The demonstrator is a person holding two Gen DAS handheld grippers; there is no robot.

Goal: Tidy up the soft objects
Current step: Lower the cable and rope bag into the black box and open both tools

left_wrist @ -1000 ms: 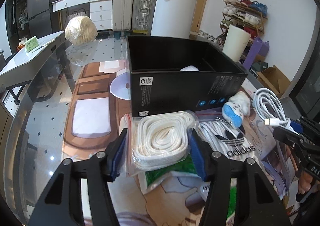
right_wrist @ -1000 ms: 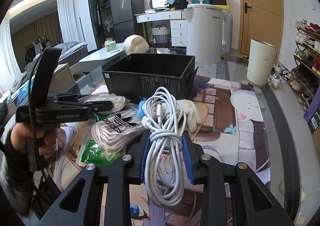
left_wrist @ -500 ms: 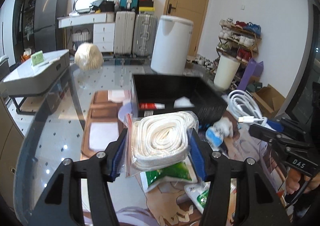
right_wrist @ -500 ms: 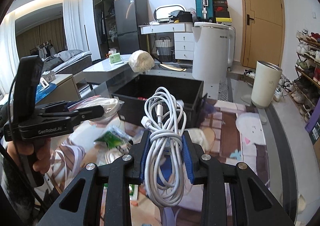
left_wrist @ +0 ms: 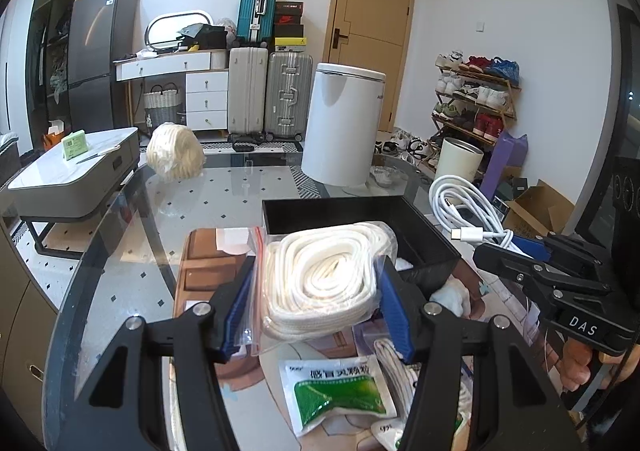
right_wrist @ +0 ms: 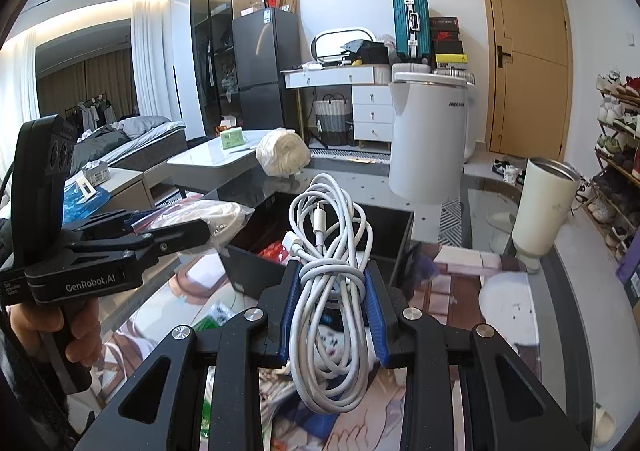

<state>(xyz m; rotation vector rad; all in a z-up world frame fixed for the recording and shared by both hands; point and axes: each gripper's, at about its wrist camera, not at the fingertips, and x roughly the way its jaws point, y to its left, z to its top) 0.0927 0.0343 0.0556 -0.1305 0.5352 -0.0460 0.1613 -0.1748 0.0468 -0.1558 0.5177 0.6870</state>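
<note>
My left gripper (left_wrist: pixel 316 291) is shut on a clear zip bag of coiled white rope (left_wrist: pixel 324 279), held in the air in front of the open black box (left_wrist: pixel 424 247). My right gripper (right_wrist: pixel 332 291) is shut on a coiled white charging cable (right_wrist: pixel 332 247), held above the near edge of the black box (right_wrist: pixel 396 239). The left gripper and its bag (right_wrist: pixel 208 219) show at the left of the right wrist view. The right gripper and cable (left_wrist: pixel 468 211) show at the right of the left wrist view. The box holds a red item (right_wrist: pixel 276 247) and something white.
On the glass table below lie a green sachet (left_wrist: pixel 340 391), more white cord in a bag (left_wrist: pixel 396 367) and a white soft toy (left_wrist: pixel 452 295). A cream bundle (left_wrist: pixel 174 151) sits at the table's far edge. A white bin (left_wrist: pixel 344 123) stands beyond.
Both grippers have risen with their loads. The rope bag and the cable have left the table and now hang above the box's near side.
</note>
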